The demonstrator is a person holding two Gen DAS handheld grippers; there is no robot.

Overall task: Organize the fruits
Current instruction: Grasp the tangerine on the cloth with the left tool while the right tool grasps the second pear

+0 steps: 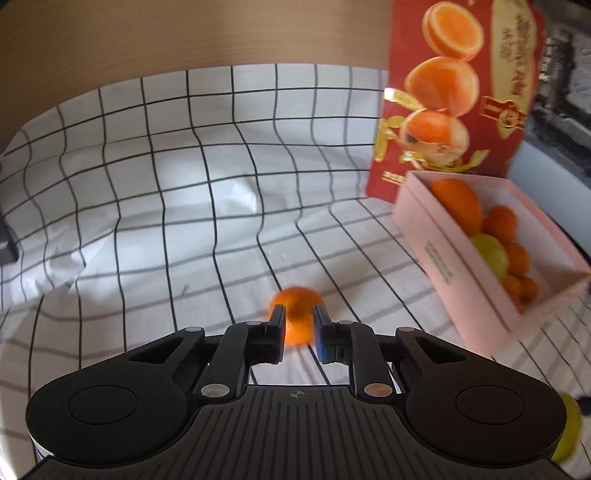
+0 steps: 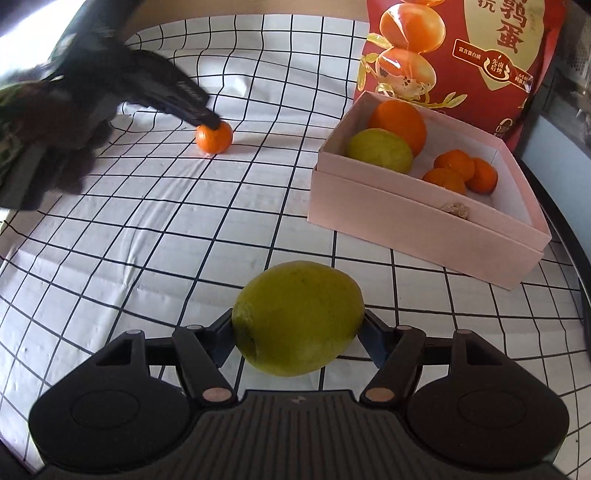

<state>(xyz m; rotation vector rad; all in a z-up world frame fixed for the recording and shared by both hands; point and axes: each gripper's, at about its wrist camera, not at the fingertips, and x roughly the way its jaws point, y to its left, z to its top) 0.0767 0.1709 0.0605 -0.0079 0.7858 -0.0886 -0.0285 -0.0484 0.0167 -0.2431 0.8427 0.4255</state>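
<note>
Green fruit [image 2: 297,317]: oval, long axis crosswise, dull yellow-green | right gripper [image 2: 295,332] grasping it | left gripper [image 1: 300,325] clamping mandarin [image 1: 295,317]

A wrinkled white grid-checked cloth [image 1: 184,184] covers the surface beneath a plain tan wall [image 1: 147,33].

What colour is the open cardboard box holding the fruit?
Pale pink open cardboard box with a white inside, clearest in the right wrist view.
</note>
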